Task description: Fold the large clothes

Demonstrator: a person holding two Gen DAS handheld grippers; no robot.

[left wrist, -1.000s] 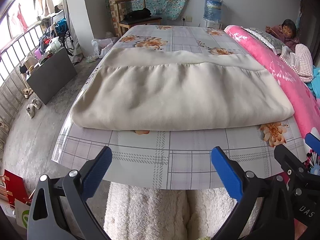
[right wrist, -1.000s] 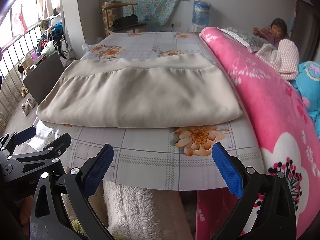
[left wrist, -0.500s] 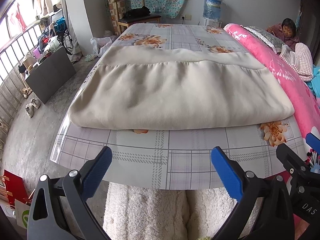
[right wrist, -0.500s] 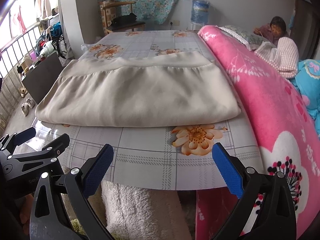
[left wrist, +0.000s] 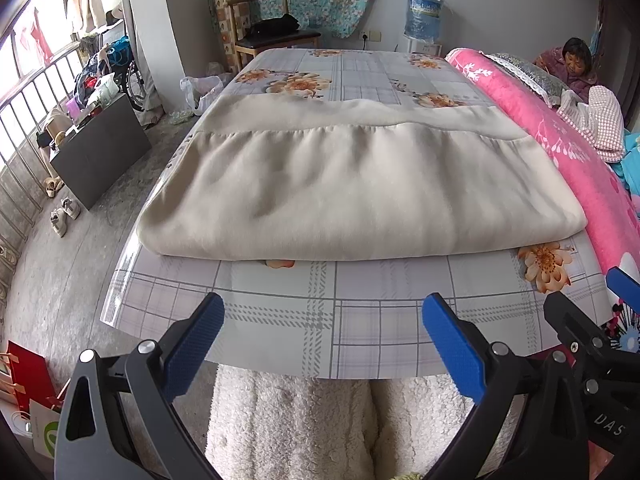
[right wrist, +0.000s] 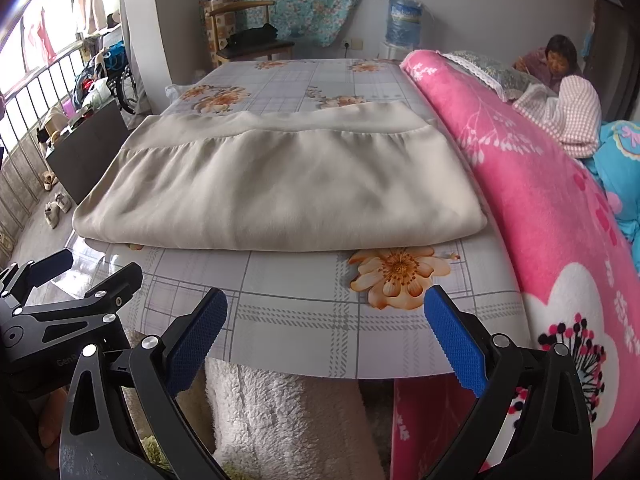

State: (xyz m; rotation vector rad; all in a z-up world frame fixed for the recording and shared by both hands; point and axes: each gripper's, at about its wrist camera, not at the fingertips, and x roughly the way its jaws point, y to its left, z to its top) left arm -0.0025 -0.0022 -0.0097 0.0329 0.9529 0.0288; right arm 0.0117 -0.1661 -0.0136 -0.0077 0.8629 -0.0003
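A large beige garment (left wrist: 352, 184) (right wrist: 276, 188) lies folded into a wide rectangle across the table with the checked, flowered cloth (left wrist: 344, 316) (right wrist: 304, 312). Its thick folded edge faces me; a gathered seam runs across its far part. My left gripper (left wrist: 320, 320) hangs open over the table's near edge, a short way back from the fold, holding nothing. My right gripper (right wrist: 326, 316) is open too, level with it and further right, also empty. Each gripper shows at the side of the other's view.
A pink flowered blanket (right wrist: 532, 184) lies along the table's right side, with a seated person (right wrist: 556, 60) behind it. A dark board (left wrist: 100, 152), shoes (left wrist: 64, 212) and a railing stand on the left floor. A wooden chair (left wrist: 264, 32) and water bottle (left wrist: 424, 12) are at the back.
Both grippers have edged slightly forward toward the garment. The garment lies as before and both stay open.
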